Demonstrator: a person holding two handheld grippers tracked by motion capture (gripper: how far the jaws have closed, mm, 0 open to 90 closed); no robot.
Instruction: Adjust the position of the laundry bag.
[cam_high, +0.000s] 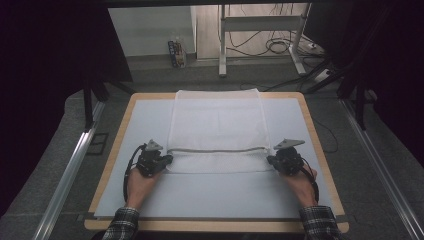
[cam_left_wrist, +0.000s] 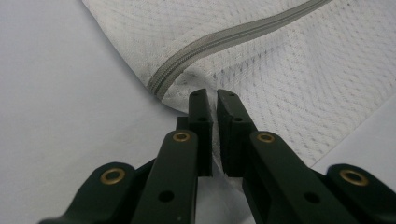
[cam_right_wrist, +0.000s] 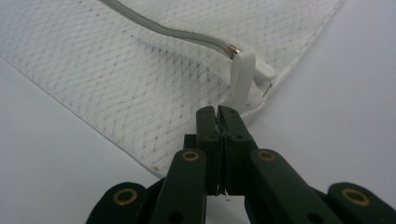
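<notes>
Both tools pinching white mesh bag (cam_high: 216, 131) at bench (cam_high: 320, 165) centre: left tool (cam_high: 167, 160) at nine o'clock corner, right tool (cam_high: 270, 160) at three o'clock. Lift evenly, keeping zipper (cam_left_wrist: 219, 39) edge taut, avoiding slip.

Camera layout: one fixed overhead, two jaw-mounted.
High view is aimed forward and down over the whole table (cam_high: 310, 130); each gripper view is set close along its own jaws; the mesh bag (cam_high: 216, 125) (cam_left_wrist: 289, 88) (cam_right_wrist: 116, 88) is shared by all.
</notes>
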